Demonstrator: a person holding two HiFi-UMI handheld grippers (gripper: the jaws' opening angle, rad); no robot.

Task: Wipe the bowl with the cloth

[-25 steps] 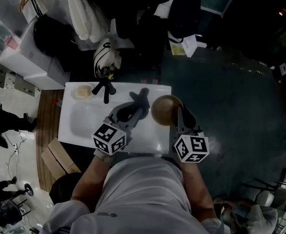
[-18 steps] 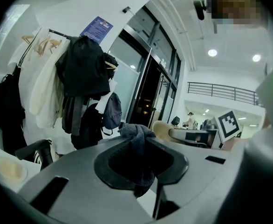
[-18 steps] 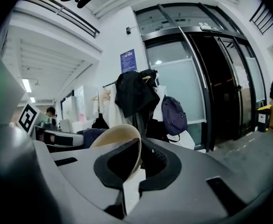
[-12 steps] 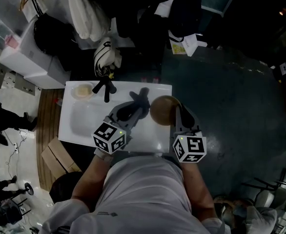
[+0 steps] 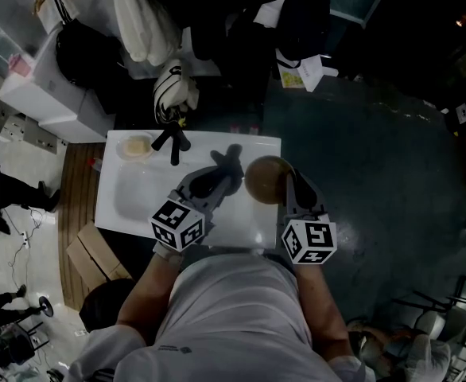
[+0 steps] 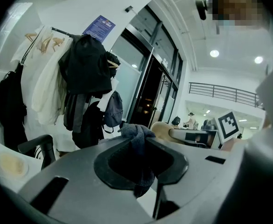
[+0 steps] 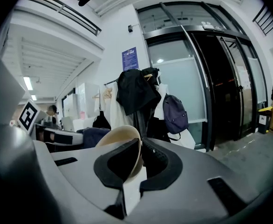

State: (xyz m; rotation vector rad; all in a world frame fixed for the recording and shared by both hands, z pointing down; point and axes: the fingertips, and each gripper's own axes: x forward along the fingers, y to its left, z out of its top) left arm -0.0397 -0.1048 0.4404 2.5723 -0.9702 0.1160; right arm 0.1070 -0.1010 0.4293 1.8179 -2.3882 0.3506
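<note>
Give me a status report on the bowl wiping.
Left gripper shut on cloth. Right gripper shut on bowl rim. Cloth beside bowl, contact unclear. No obstruction seen between them.

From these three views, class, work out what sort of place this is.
Probably a building lobby or open office, not a kitchen: tall glass entrance doors, hanging jackets and a backpack, and one small white table.

I am easing my right gripper point(image 5: 289, 188) a little to the left, so the bowl point(image 5: 266, 178) clamped in it is drawing nearer the cloth point(image 5: 228, 162) (only a slight shift).
</note>
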